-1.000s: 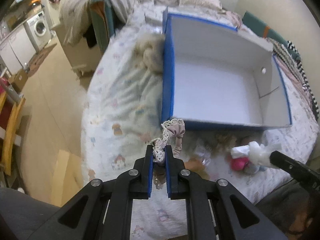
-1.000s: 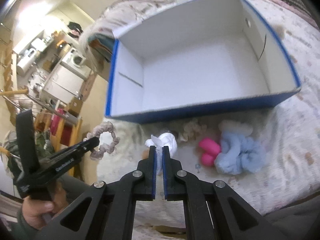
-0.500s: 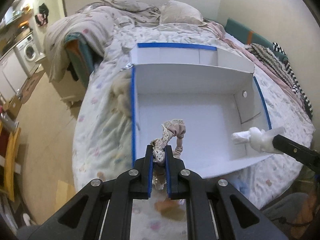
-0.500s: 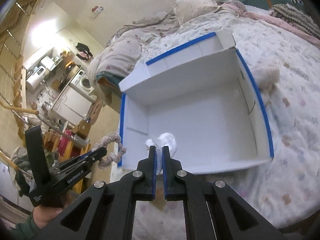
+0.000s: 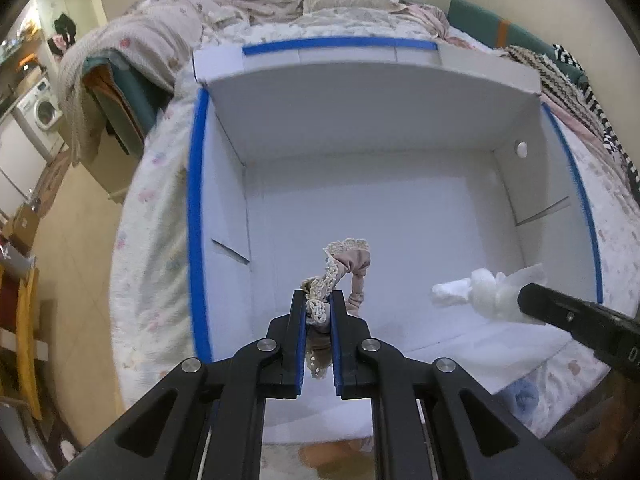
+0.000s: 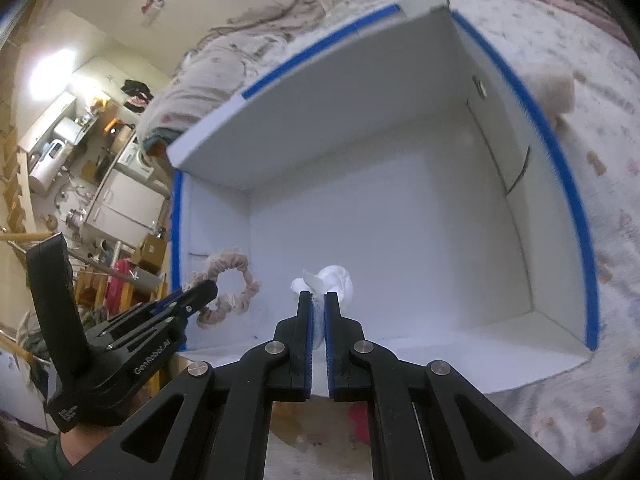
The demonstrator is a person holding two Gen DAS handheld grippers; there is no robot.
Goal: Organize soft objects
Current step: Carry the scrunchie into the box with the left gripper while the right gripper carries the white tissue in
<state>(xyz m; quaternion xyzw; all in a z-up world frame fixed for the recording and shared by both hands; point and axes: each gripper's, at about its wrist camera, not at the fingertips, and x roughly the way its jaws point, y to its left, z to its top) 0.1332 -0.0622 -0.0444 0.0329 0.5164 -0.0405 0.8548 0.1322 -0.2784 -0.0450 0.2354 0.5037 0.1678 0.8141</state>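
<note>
The left gripper (image 5: 318, 300) jaws are clenched on a pink lace-trimmed scrunchie (image 5: 347, 266). The right gripper (image 6: 317, 298) jaws are clenched on a white soft bundle (image 6: 332, 280). Both items hang above the interior of the blue-edged white box (image 5: 400, 128), which rests on the bed (image 5: 148, 216).

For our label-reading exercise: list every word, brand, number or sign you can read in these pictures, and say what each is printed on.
"GenRobot.AI": on the side of the left gripper, seen in the right wrist view.
Small white print lower on that gripper's body: too small to read.
White marks on the right gripper: cut off at the picture's edge, unreadable.
</note>
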